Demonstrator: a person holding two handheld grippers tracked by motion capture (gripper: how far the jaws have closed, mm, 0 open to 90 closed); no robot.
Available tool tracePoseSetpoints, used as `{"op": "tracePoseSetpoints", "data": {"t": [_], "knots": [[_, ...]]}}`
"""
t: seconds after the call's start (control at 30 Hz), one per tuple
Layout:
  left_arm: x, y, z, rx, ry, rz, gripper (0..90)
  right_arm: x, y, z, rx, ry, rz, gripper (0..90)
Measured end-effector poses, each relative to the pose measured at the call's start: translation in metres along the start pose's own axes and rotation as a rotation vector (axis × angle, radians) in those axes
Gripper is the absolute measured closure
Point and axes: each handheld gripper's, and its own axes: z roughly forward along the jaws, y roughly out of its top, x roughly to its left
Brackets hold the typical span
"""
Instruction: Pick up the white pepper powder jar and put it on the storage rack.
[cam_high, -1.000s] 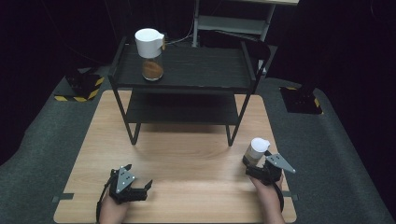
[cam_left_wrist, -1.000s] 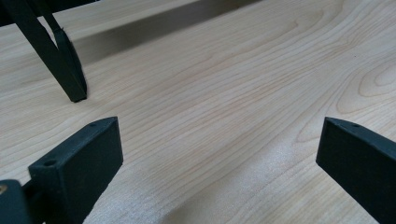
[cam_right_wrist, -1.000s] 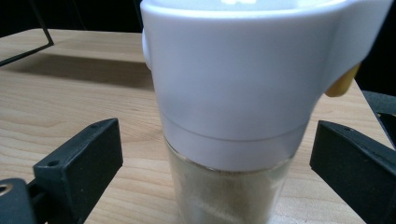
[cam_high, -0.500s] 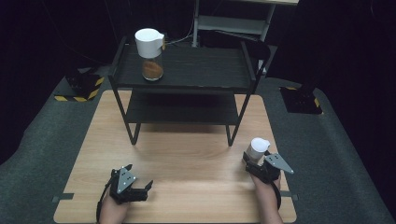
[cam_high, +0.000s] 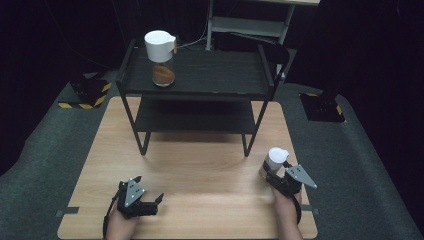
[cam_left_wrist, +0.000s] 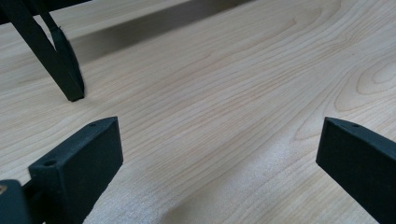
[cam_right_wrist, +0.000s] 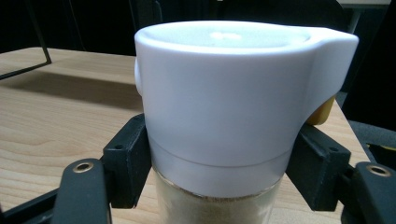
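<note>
White-capped glass jar of pale powder (cam_right_wrist: 219, 121) stands upright near the light wooden table's (cam_high: 200, 165) right edge.
Right gripper (cam_high: 278, 176) has just been closing; its fingers (cam_right_wrist: 125, 161) clamp the jar below the cap. Left gripper (cam_high: 148, 200) rests released, well apart.

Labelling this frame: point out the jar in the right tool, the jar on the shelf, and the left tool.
Held jar (cam_right_wrist: 219, 107): right gripper view, on its white lid.
Shelf jar (cam_high: 160, 47): high view, on its white lid.
Left tool (cam_high: 152, 201): high view, midway between its open fingertips.
</note>
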Motion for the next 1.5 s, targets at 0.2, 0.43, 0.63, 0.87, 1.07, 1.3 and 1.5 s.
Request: {"op": "tracePoseSetpoints", "data": {"t": [0.2,0.43,0.63,0.87,1.07,1.3,1.5], "knots": [[0.0,0.0,0.0,0.0,-0.002,0.0,0.8,0.002,0.002,-0.001,-0.001,0.002,-0.014,30.2],[0.0,0.0,0.0,0.002,-0.003,-0.002,0.8,0.005,0.011,-0.01,-0.025,0.025,-0.018,30.2],[0.002,0.0,-0.001,0.004,-0.013,-0.011,0.8,0.013,0.022,-0.023,-0.051,0.045,-0.023,30.2],[0.006,-0.004,-0.004,-0.006,-0.036,-0.056,0.8,0.029,0.035,-0.04,-0.069,0.059,-0.033,30.2],[0.003,-0.002,-0.005,0.006,-0.023,-0.054,0.8,0.04,0.048,-0.054,-0.08,0.071,-0.013,30.2],[-0.001,0.0,-0.005,0.017,-0.007,-0.042,0.8,0.051,0.063,-0.063,-0.106,0.087,-0.021,30.2],[-0.005,0.0,-0.005,0.019,0.003,-0.011,0.7,0.058,0.076,-0.06,-0.117,0.119,-0.043,30.2]]}}
